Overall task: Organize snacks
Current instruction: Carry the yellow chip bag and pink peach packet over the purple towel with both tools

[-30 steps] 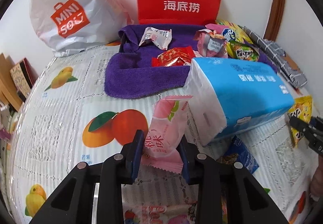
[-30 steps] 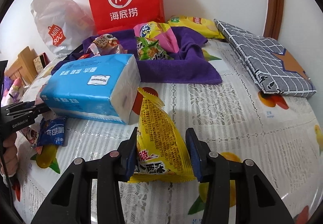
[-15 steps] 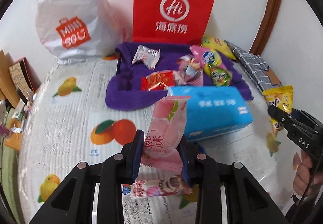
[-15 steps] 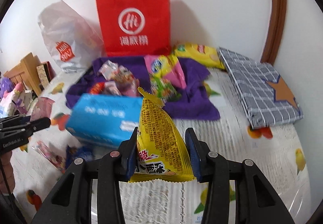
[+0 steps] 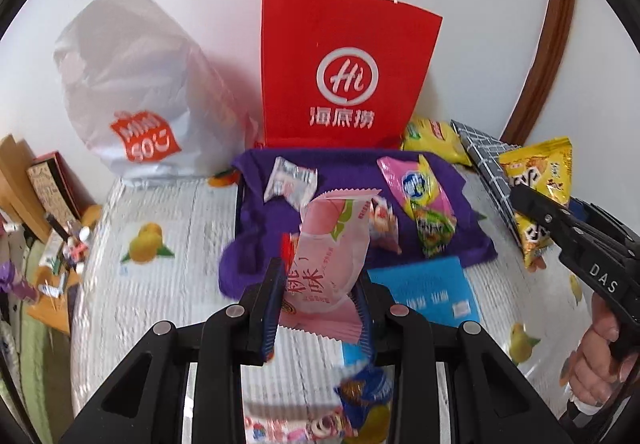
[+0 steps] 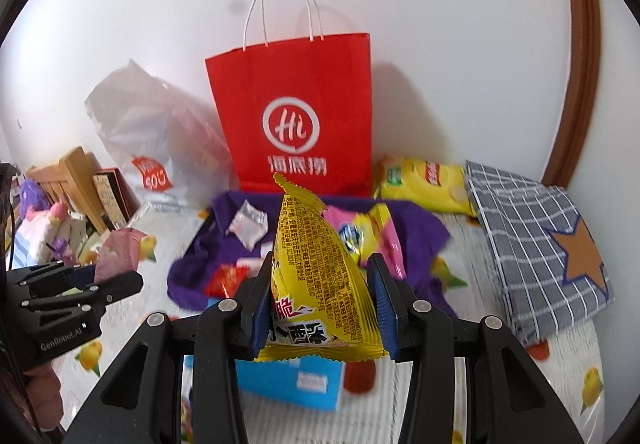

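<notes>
My left gripper (image 5: 320, 304) is shut on a pink peach-print snack packet (image 5: 328, 264), held upright well above the table. A yellow triangular snack bag (image 6: 320, 276) stands between the pads of my right gripper (image 6: 320, 308), which is shut on it. Each gripper shows in the other's view: the right gripper (image 5: 560, 228) with its yellow bag at the right edge, the left gripper (image 6: 72, 284) with the pink packet at the left edge. Behind both lies a purple cloth (image 5: 456, 180) with several snack packets on it. A red paper bag (image 5: 344, 72) stands upright against the wall behind the cloth.
A blue tissue pack (image 5: 436, 292) lies below the grippers on the fruit-print tablecloth (image 5: 160, 284). A white plastic bag (image 5: 132, 96) stands left of the red bag. A yellow chip bag (image 6: 424, 184) and a folded checked cloth (image 6: 532, 240) lie at the right. Clutter lines the left edge.
Both grippers have risen with their packets still held. The table, tissue pack and purple cloth look lower and smaller, and the whole red bag with its handles has come into view.
</notes>
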The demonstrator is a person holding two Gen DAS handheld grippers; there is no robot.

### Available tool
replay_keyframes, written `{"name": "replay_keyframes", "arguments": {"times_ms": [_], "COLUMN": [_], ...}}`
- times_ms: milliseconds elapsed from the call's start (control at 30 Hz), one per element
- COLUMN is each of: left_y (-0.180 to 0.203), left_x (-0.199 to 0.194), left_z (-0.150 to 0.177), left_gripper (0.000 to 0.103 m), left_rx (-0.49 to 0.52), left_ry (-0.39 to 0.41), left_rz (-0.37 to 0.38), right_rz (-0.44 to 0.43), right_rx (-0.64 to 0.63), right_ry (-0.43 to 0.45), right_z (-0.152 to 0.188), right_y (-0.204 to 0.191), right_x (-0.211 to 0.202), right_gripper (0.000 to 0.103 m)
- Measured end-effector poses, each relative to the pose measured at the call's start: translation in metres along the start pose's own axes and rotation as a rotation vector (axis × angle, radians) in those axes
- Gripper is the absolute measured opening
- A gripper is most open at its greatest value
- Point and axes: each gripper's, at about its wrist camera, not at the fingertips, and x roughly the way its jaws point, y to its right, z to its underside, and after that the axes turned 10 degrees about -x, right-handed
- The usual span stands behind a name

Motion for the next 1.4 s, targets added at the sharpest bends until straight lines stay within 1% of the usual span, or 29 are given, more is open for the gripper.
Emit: {"name": "replay_keyframes", "arguments": {"times_ms": [167,333,467,567,700,800,867,933,1167,1400], "left_y": [0.007,0.004,-0.003,-0.005,-0.008,-0.012,-0.015,-0.015,-0.021,-0.027], "left_x": [0.01,0.031,0.053,0.069,0.09,0.103,0.114,0.123,0.13,0.138], "left_z": [-0.03,-0.064,-0.088,-0.098,-0.1,-0.096,-0.092,-0.09,-0.09,-0.089], "left_gripper": [0.031,0.031,0.031,0.031,0.031,0.031,0.031,0.031,0.031,0.031], "left_rx": [0.023,0.011,0.005,0.018,0.033,0.027,0.018,0.024,0.006,-0.011], "left_ry": [0.022,0.021,0.014,0.001,-0.01,-0.025,-0.055,-0.084,-0.1,-0.124], "left_rz": [0.004,0.01,-0.009,-0.028,-0.023,-0.016,-0.004,-0.012,-0.009,-0.019], "right_rz": [-0.006,-0.024,-0.026,-0.019,-0.042,-0.056,-0.045,-0.048,-0.062,-0.078], "right_rx": [0.001,0.015,0.012,0.005,0.042,0.039,0.037,0.025,0.006,-0.027], "right_ry": [-0.007,-0.017,-0.021,-0.024,-0.036,-0.078,-0.079,-0.086,-0.088,-0.12], "right_z": [-0.024,-0.045,-0.056,-0.06,-0.056,-0.052,-0.049,-0.048,-0.046,-0.043], "right_y": [0.003,0.01,0.014,0.019,0.03,0.032,0.033,0.033,0.032,0.023], "right_x": [0.027,0.057,0.077,0.092,0.109,0.124,0.127,0.13,0.133,0.145], "right_gripper": [0.044,0.044,0.044,0.044,0.044,0.044,0.044,0.044,0.044,0.044]}}
